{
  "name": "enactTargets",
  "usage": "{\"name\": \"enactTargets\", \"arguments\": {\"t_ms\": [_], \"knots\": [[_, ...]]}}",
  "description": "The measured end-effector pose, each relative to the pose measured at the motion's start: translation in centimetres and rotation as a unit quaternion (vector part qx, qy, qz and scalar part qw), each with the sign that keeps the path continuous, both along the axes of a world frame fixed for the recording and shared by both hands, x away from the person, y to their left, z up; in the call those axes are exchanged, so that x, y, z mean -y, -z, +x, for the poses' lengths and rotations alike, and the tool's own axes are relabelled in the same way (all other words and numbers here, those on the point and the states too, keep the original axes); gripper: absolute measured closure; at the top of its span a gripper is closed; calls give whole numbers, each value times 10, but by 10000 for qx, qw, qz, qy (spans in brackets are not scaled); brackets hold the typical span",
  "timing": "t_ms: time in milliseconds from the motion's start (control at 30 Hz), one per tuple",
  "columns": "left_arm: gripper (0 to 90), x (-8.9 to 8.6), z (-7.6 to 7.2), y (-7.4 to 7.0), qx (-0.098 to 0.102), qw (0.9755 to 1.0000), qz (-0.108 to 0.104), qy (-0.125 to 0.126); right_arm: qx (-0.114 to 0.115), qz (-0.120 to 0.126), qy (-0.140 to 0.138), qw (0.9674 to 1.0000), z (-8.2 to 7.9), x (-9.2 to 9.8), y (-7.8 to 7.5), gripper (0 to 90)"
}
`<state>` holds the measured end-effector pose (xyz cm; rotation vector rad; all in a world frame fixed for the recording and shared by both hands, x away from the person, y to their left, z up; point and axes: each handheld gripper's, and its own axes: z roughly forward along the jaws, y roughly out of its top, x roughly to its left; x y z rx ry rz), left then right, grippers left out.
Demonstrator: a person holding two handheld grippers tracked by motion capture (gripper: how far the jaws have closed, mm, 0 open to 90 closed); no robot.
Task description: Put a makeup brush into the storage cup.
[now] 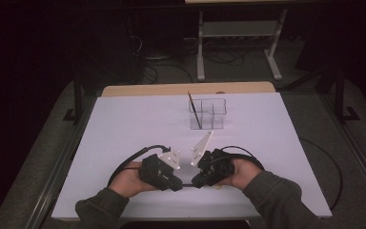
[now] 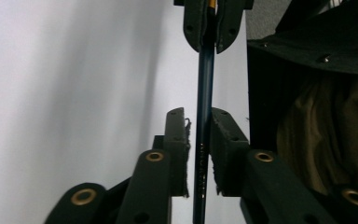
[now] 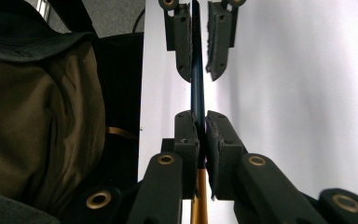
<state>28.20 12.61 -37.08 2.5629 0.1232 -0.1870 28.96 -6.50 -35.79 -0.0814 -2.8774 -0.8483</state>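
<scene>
In the high view the left tool (image 1: 175, 183) and the right tool (image 1: 196, 181) face each other low over the white surface (image 1: 124, 124), the thin brush (image 1: 187, 184) spanning level between them hard to make out, while one more brush (image 1: 194, 110) leans in the single clear organizer (image 1: 208, 113). In the left tool's view the dark blue handle (image 2: 204, 116) runs straight away between its pads (image 2: 179, 149), with a narrow gap showing on either side, not yet clenched, its far end cut off inside the other tool. In the right tool's view the pads (image 3: 189, 140) are clenched on the handle where blue meets orange.

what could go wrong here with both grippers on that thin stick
1. The right hand-held gripper is clamped on the slim dark blue pencil-like stick, but the left hand-held gripper has a slight gap at one pad; releasing now could drop it.
2. Both hold one thin stick; pulling apart or twisting might bend or snap it.
3. The clear plastic compartment holder looks light and could tip during insertion.
</scene>
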Motion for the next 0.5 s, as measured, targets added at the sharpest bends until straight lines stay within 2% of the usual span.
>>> {"name": "enactTargets", "arguments": {"t_ms": [67,200,367,433,500], "knots": [[824,0,-1,0,8,10000,13,63,1,-13,15,10000,-1,-1,0,827],[837,0,-1,0,25,9999,16,119,-28,-27,53,10000,-2,-1,-1,827],[844,-1,-1,-1,115,9998,-10,153,88,3,48,9999,-3,0,-1,819],[844,-1,-2,-1,189,9997,-11,142,121,60,32,9999,-2,1,0,803],[845,-2,-3,-1,203,9998,-30,51,46,103,101,9999,-1,3,1,725]]}}
